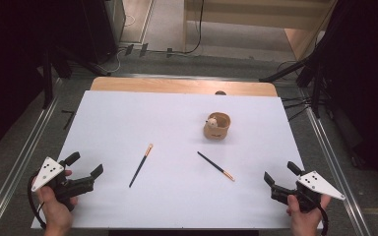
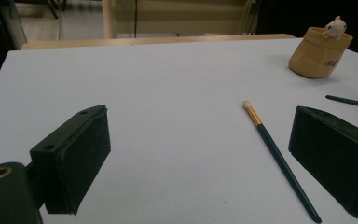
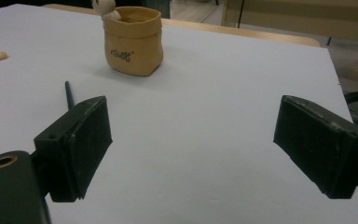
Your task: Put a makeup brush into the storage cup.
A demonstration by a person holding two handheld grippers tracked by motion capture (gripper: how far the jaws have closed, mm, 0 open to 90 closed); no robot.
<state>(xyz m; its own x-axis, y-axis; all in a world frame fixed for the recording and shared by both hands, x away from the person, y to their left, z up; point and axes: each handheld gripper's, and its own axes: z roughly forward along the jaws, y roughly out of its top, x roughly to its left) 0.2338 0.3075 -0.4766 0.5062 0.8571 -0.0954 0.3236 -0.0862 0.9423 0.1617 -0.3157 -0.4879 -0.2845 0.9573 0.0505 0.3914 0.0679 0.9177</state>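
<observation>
A: Where are the chopsticks?
B: The left chopstick [image 1: 141,165] lies flat just ahead of the left gripper [image 1: 84,164], toward its right jaw. The right chopstick [image 1: 216,166] lies ahead of the right gripper [image 1: 279,173], off its left jaw.
A: And the jaws?
B: Both grippers gape wide and hold nothing, low over the white table [image 1: 128,118].
A: Anything beyond?
B: A tan pouch-shaped cup [image 1: 217,126] with a small figure [image 1: 211,121] on its rim stands farther off, past the right chopstick.

Both hands hold the left gripper [image 1: 85,164] and right gripper [image 1: 280,173] low, jaws spread wide.
</observation>
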